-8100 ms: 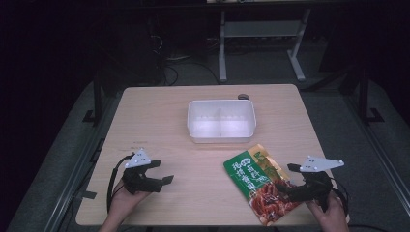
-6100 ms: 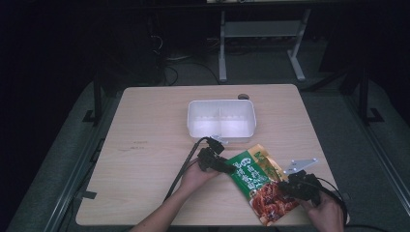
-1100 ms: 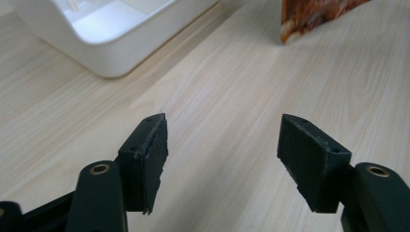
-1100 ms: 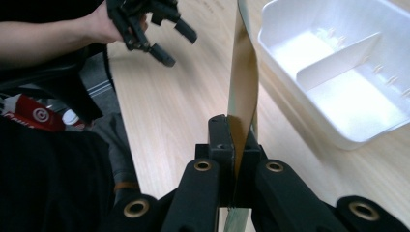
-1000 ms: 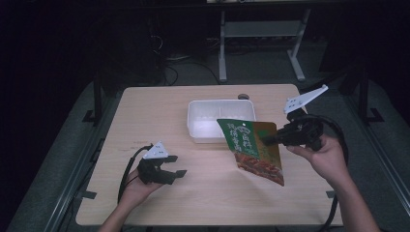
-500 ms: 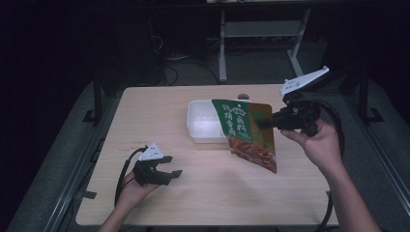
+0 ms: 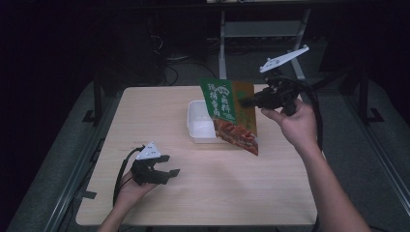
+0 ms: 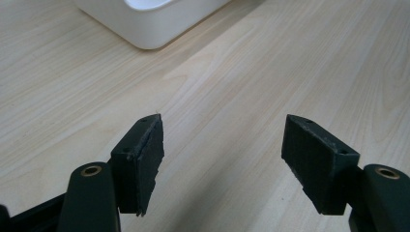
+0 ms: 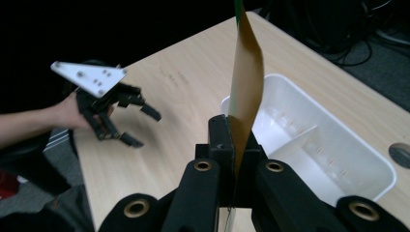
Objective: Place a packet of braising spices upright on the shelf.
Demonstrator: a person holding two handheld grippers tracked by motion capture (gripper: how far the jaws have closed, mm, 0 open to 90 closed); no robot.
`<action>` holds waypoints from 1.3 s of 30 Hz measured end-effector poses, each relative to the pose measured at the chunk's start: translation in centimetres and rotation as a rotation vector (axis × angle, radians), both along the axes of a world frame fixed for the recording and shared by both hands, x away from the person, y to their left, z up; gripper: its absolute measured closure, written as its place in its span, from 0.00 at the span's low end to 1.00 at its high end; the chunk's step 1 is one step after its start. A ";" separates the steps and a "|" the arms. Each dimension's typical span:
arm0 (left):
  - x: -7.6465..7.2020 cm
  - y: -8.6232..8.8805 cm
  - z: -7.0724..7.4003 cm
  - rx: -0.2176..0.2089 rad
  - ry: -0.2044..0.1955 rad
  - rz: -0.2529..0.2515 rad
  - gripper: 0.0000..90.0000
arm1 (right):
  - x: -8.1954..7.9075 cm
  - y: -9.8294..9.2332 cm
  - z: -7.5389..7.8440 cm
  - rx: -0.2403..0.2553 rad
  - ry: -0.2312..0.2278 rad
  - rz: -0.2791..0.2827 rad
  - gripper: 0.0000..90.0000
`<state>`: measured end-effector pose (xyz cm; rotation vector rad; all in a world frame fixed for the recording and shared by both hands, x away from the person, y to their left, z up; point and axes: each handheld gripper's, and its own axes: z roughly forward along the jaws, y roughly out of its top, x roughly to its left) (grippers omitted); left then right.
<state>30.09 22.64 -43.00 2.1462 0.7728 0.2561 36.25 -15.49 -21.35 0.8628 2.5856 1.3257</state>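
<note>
Dark surroundings with metal frame legs and loose cables enclose a pale wooden bench [image 7: 203, 193], seen from above. At the near left, the left tool [image 7: 170, 165] rests low over the bench in the person's left hand [image 7: 129, 191], its grey three-cornered plate on top; its jaws stand wide apart, having just been opening a little further, with nothing between them. In the left gripper view those two black pads [image 8: 145, 154] frame bare wood grain, and a corner of the white container [image 8: 150, 19] lies beyond. Toward the middle of the far half of the bench sits that white plastic container [image 7: 199, 126], a shallow rectangular tray; the right gripper view shows a divider partitioning its interior [image 9: 309, 159]. Above it, and partly covering its right portion in the high view, hangs a green and orange snack packet [image 7: 231, 113], lifted clear of the bench, its printed face toward the camera and its lower corner tilted down to the right. At the right, the right tool [image 7: 246, 100], held level in the right hand [image 7: 292, 123], is clenched on the packet's upper right edge; in the right gripper view the packet [image 9: 247, 82] rises edge-on from between the closed jaws.
</note>
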 end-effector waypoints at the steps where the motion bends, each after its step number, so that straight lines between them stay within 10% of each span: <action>1: 0.0 0.1 0.0 0.002 -0.001 0.001 0.35 | 0.3 0.3 0.0 0.003 -0.003 -0.005 1.00; 39: 0.3 0.8 -0.1 0.006 -0.010 0.025 0.33 | 8.1 8.7 -3.8 -0.049 -0.109 -0.194 1.00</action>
